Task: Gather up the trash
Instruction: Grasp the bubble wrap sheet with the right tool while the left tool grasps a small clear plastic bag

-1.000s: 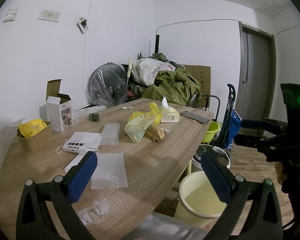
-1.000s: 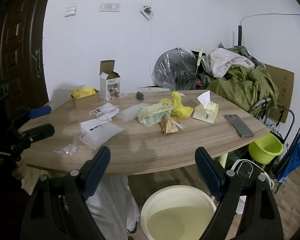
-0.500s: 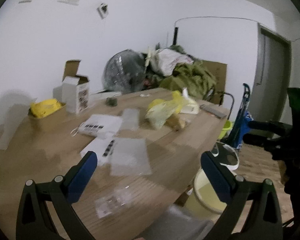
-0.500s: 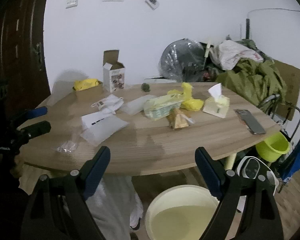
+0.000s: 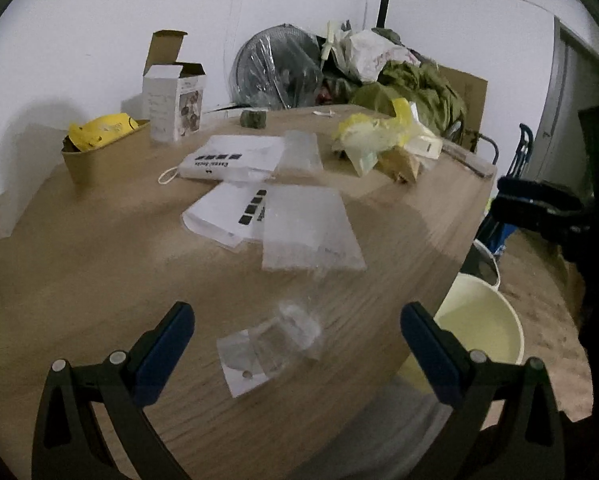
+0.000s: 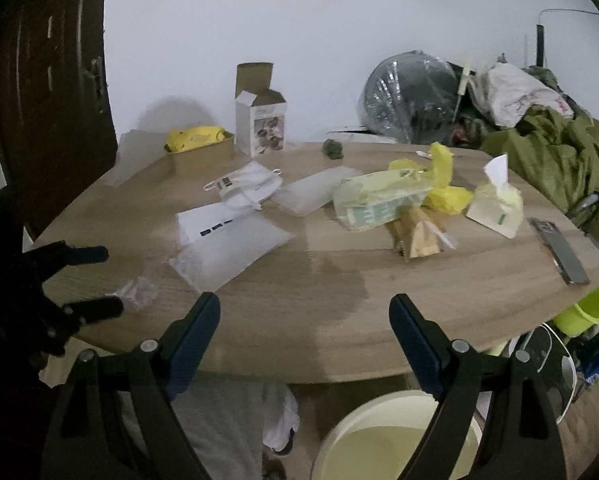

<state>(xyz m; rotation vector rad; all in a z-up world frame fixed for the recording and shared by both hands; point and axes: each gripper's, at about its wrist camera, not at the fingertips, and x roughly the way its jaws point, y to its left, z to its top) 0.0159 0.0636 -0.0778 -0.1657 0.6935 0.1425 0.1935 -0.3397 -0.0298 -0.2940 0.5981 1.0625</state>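
Note:
Trash lies scattered on the wooden table. A small crumpled clear wrapper lies near the front edge, and my left gripper hovers open just short of it, one blue finger on each side. In the right wrist view the same wrapper sits at the tips of the left gripper. Further in lie a large clear bag, white paper packets and a yellow plastic bag. My right gripper stands open and empty above the table's front edge. A pale yellow bin stands on the floor below.
A brown paper tub and an open white box stand at the back left. A tissue pack and a phone lie at the right. A green bucket and a person's grey trouser leg are beneath the table.
My left gripper has sunk and tipped down towards the small clear wrapper, which now lies between its fingers. The right gripper has come closer to the table's front edge. Both stay open.

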